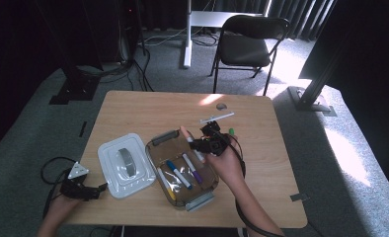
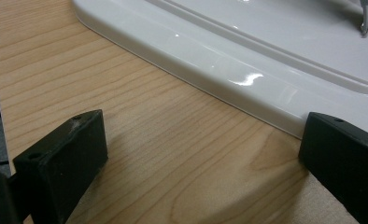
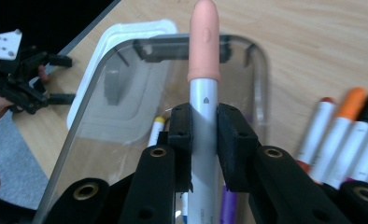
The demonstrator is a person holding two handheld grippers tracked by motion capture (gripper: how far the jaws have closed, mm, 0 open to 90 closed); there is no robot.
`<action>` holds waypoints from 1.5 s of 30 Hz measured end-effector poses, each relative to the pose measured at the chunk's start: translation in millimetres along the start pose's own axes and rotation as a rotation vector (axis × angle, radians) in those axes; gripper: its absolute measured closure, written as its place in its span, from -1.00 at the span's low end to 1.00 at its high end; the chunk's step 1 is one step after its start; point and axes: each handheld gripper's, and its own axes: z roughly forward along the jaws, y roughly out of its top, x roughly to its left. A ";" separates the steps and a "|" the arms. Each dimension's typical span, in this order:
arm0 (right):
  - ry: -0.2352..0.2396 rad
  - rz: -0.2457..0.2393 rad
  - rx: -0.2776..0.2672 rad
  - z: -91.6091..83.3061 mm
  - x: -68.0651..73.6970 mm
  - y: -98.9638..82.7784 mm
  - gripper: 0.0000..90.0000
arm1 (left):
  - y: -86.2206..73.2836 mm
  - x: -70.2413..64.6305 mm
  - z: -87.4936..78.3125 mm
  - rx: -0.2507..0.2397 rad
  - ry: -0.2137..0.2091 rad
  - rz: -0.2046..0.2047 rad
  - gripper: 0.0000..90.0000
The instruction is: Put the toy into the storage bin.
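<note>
My right gripper [image 1: 198,143] [image 3: 204,116] is shut on a white marker with a peach cap [image 1: 188,138] [image 3: 203,42]. It holds the marker over the far end of a clear plastic container [image 1: 151,153] [image 3: 261,70]. In the container lie a blue-capped marker [image 1: 172,166], a purple-capped one [image 1: 195,174] and a yellow-capped one [image 1: 169,190]. The container's white lid [image 1: 126,167] [image 2: 266,60] lies on the table to its left. My left gripper [image 1: 102,187] [image 2: 201,140] rests open at the table's front left edge, its jaws pointing at the lid's rim with nothing between them.
Several loose markers [image 3: 345,135] lie on the wooden table [image 1: 261,163] beside the container. A white marker [image 1: 217,117] and a green-capped one [image 1: 231,131] lie beyond my right hand. A black folding chair [image 1: 247,44] stands behind the table.
</note>
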 end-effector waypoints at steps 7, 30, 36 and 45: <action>0.000 -0.020 0.088 30.3 7.2 -2.4 0.70 | 0.0 0.0 0.0 0.000 0.000 0.000 -0.96; -0.168 -0.120 0.348 99.5 25.3 -7.7 0.70 | -0.1 -0.1 -0.1 0.001 -0.003 0.003 -0.96; -0.197 -0.151 0.425 115.9 32.1 -10.8 0.70 | -0.1 -0.1 -0.1 0.002 -0.003 0.003 -0.96; -0.259 -0.193 0.518 131.4 32.7 -13.9 0.69 | 0.0 0.0 -0.1 0.002 -0.004 0.006 -0.96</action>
